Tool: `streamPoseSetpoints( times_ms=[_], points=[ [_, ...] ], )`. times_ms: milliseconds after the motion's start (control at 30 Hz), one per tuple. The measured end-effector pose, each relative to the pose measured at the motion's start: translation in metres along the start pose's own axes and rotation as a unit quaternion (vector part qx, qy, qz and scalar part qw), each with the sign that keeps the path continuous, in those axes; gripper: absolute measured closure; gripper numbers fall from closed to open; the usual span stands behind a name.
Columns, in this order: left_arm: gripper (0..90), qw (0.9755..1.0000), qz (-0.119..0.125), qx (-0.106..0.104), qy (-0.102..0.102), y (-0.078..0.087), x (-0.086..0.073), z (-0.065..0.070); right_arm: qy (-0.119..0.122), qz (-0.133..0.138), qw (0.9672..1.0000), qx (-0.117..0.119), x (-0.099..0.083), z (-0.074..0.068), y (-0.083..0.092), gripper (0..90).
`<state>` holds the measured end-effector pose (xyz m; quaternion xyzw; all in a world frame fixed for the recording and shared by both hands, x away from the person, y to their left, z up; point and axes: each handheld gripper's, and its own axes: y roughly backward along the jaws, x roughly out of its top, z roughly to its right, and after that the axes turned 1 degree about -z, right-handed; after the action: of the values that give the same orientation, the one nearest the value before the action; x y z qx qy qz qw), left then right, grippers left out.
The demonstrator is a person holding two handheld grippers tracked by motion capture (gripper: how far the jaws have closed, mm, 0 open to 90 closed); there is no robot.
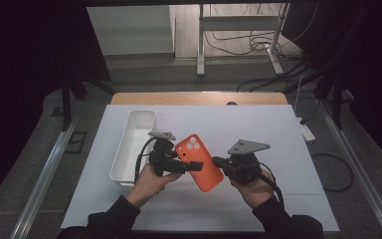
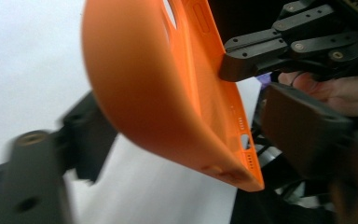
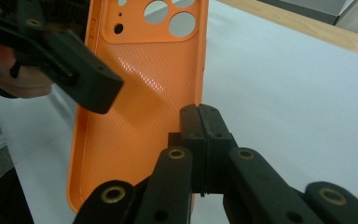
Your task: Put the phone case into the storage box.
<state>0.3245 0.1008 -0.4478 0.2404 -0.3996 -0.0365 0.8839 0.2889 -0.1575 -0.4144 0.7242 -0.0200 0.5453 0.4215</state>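
Observation:
An orange phone case (image 1: 199, 162) with round camera holes hangs above the white table (image 1: 278, 139), held between my two grippers. My right gripper (image 1: 218, 162) is shut on the case's long edge; in the right gripper view its jaws (image 3: 199, 126) meet tightly on the rim of the case (image 3: 140, 107). My left gripper (image 1: 191, 167) straddles the opposite side. In the left gripper view the case (image 2: 168, 84) lies between my left gripper's (image 2: 193, 128) blurred jaws with a gap at the inner pad. One left finger (image 3: 84, 84) stands over the case's inside face.
A white rectangular bin (image 1: 134, 144) stands on the table just left of my left hand. The wooden table edge (image 1: 199, 98) runs along the far side of the white sheet. Cables and desk legs lie on the floor beyond.

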Motion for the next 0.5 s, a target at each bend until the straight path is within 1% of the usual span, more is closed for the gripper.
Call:
streamPoseSetpoints(
  times_ms=[100,133,233,367,433,467,500],
  points=[
    [39.3,0.9998,-0.001,-0.019,0.012,0.0007,-0.0008,-0.0027,0.000,0.000,1.0000,0.000,0.0000,-0.0004,-0.0002,89.5],
    [44.9,0.9996,0.002,-0.023,0.017,0.0005,-0.0011,-0.0030,0.001,0.000,1.0000,0.000,0.0000,-0.0005,-0.0003,89.5],
    [55.6,0.9990,0.004,-0.037,0.026,0.0008,-0.0016,-0.0047,0.003,0.000,1.0000,-0.001,-0.0001,-0.0009,-0.0003,89.5],
    [67.3,0.9978,0.002,-0.055,0.038,0.0002,-0.0023,-0.0062,0.004,0.001,1.0000,-0.003,-0.0001,-0.0010,-0.0003,89.5],
    [73.5,0.9973,0.002,-0.060,0.043,-0.0001,-0.0026,-0.0066,0.006,0.001,1.0000,-0.002,-0.0002,-0.0013,-0.0005,89.5],
    [74.4,0.9969,0.002,-0.062,0.048,-0.0004,-0.0026,-0.0070,0.007,0.001,1.0000,-0.001,-0.0002,-0.0016,-0.0006,89.5],
    [75.3,0.9969,0.002,-0.062,0.048,-0.0004,-0.0026,-0.0070,0.007,0.001,1.0000,-0.001,-0.0002,-0.0016,-0.0006,89.5]
  ],
)
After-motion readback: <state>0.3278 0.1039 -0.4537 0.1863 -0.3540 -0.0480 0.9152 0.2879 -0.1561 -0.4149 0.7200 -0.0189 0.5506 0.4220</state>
